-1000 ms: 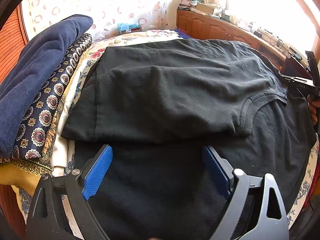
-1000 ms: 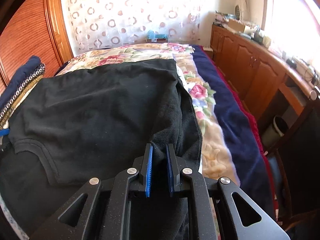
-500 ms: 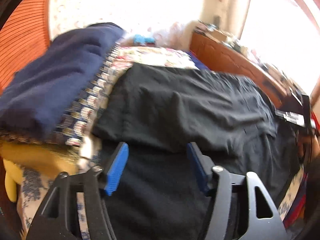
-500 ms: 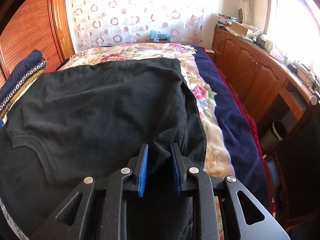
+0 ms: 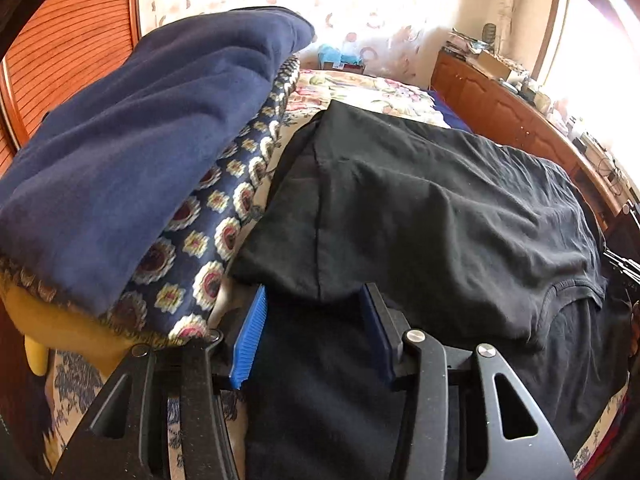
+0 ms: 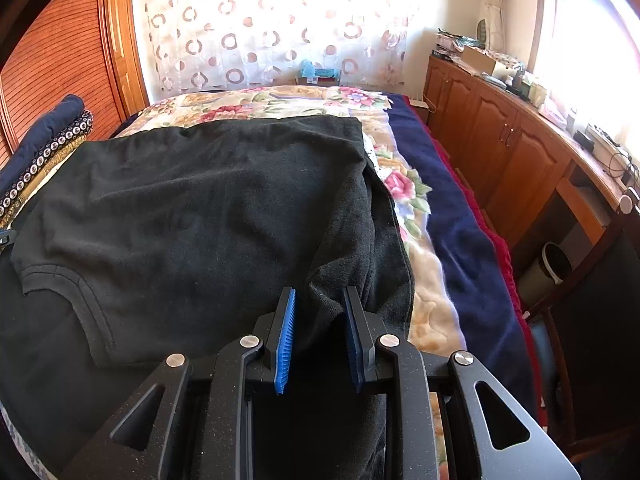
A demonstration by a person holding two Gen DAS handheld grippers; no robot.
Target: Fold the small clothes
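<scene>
Black T-shirt (image 5: 420, 216) spread on the flower-patterned bed (image 6: 424, 276), upper half folded over the lower, neckline on top. Soft, light, limp knit: sure to sag and crease, no risk of breakage, likely to slide out of a shallow pinch. Left gripper (image 5: 316, 336) at the near fold corner, fingers half apart after closing in, cloth between but not yet pinched. Right gripper (image 6: 320, 336) fingers narrowly apart, loose around a bunched side edge. Best taken at corners, both layers together.

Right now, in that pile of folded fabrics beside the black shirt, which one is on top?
The plain navy blanket tops the pile. Under it lies the navy medallion-patterned fabric, with a yellow layer lowest.
</scene>
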